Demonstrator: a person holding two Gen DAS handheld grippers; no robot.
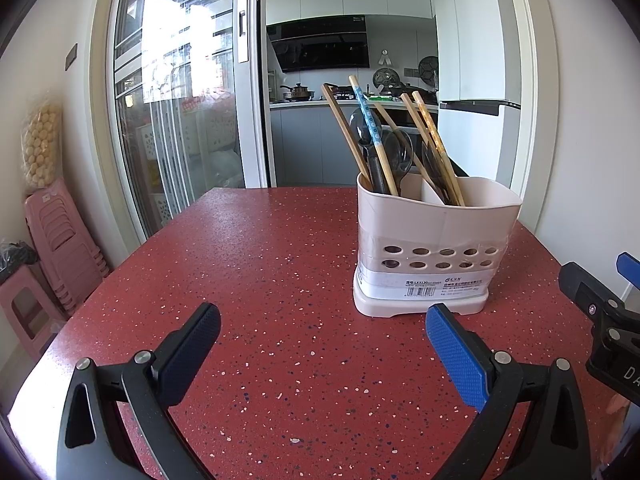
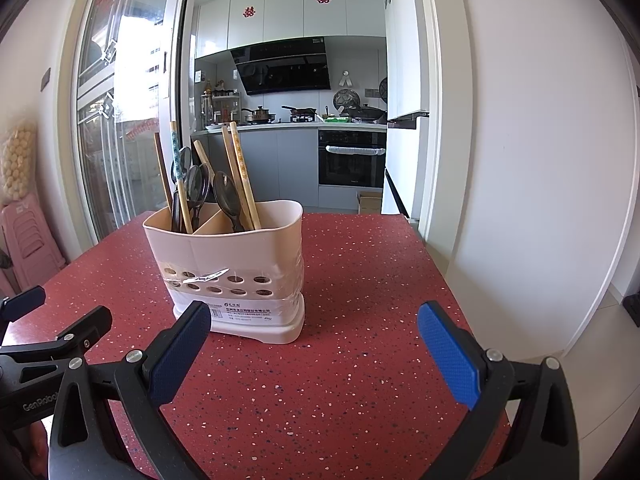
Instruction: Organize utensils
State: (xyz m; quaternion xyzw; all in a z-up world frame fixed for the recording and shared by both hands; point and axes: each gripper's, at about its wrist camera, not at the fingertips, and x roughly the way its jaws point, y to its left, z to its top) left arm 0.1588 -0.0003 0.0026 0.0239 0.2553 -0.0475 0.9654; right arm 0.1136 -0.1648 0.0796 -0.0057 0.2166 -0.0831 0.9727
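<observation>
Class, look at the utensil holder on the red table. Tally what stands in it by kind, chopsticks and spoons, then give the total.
Chopsticks: 6
Dark spoons: 3
Total: 9, all standing in the pale holder; some overlap, so hidden pieces may be missed.

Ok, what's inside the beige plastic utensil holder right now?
The beige plastic utensil holder holds wooden chopsticks and dark spoons standing in two divided compartments. Their lower ends are hidden by the holder's walls.
</observation>
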